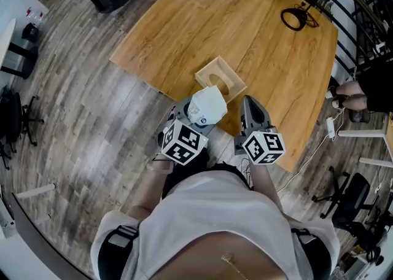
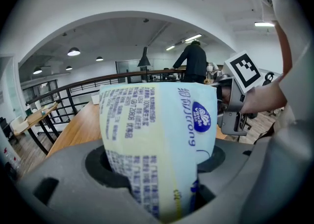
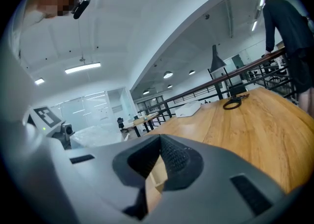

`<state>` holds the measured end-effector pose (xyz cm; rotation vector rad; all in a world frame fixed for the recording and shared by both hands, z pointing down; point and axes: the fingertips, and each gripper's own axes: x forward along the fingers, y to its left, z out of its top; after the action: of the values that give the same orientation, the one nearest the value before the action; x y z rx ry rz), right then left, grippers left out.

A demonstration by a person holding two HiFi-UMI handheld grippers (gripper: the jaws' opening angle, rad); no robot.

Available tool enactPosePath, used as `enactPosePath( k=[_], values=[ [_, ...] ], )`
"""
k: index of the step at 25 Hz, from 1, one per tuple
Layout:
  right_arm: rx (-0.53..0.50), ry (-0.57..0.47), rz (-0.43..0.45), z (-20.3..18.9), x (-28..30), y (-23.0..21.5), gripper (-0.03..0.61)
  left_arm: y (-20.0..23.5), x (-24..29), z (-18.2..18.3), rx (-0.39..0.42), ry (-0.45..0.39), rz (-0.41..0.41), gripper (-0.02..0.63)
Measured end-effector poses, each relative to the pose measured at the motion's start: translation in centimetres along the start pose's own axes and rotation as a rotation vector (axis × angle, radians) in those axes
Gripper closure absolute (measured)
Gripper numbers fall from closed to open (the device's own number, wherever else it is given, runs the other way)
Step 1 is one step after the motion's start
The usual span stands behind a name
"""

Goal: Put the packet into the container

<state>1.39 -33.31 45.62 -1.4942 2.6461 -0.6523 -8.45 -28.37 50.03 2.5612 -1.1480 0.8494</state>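
**Packet gripped in your left jaws, wooden container just ahead of them**

The large oak-coloured wooden table (image 1: 184, 27) lies in front of both grippers. The light wooden rectangular container with an oval slot (image 1: 212, 67) sits at its near edge, just beyond your left gripper (image 1: 195, 120) and a little to the side of your right gripper (image 1: 252, 105). Its long axis runs across the line in which the left jaws point. The pale blue and white soft plastic packet (image 1: 207, 105) is clamped between the left jaws. It sticks out past their tips toward the container, with its long axis along the jaws, so the left hand is the nearer one for the drop. I judge you must turn the packet to match the slot. Your right jaws are drawn together to a narrow slit and hold nothing.
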Motion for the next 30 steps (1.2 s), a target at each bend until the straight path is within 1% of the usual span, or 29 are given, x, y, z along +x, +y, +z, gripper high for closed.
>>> enactPosePath(
  k=[3,6,8,10,11,13,15,19,21,26,30],
  values=[
    [0.0,-0.013,-0.02,0.4,0.8,-0.6,0.566,1.0,0.7,0.5,0.025,-0.004,-0.029,0.253],
    [0.003,-0.012,-0.041,0.3,0.8,-1.3,0.566,1.5,1.4,1.0,0.018,-0.01,-0.057,0.253],
    [0.006,-0.013,-0.055,0.3,0.7,-1.9,0.566,2.0,1.9,1.4,0.018,-0.015,-0.057,0.253],
    [0.01,-0.014,-0.064,0.2,0.5,-2.2,0.566,2.3,2.3,1.9,0.04,-0.025,-0.059,0.253],
    [0.011,-0.015,-0.067,0.2,0.4,-2.2,0.566,2.4,2.5,2.2,0.066,-0.027,-0.062,0.253],
    [0.011,-0.017,-0.07,0.4,0.2,-2.4,0.566,2.7,2.9,2.6,0.146,-0.015,-0.074,0.253],
    [0.01,-0.018,-0.074,0.7,0.0,-2.8,0.566,3.1,3.4,3.2,0.248,0.009,-0.099,0.253],
    [0.014,-0.015,-0.072,1.3,-0.3,-3.1,0.566,4.1,4.5,3.9,0.479,0.087,-0.175,0.253],
    [0.011,-0.01,-0.067,1.4,-0.4,-3.2,0.566,4.4,5.1,4.1,0.573,0.123,-0.22,0.253],
    [0.023,0.004,-0.05,1.4,-0.3,-3.5,0.566,4.7,7.0,3.8,0.718,0.205,-0.365,0.253],
    [0.038,0.013,-0.031,1.3,-0.3,-3.6,0.566,4.3,8.5,3.1,0.792,0.279,-0.481,0.253]
  ],
)
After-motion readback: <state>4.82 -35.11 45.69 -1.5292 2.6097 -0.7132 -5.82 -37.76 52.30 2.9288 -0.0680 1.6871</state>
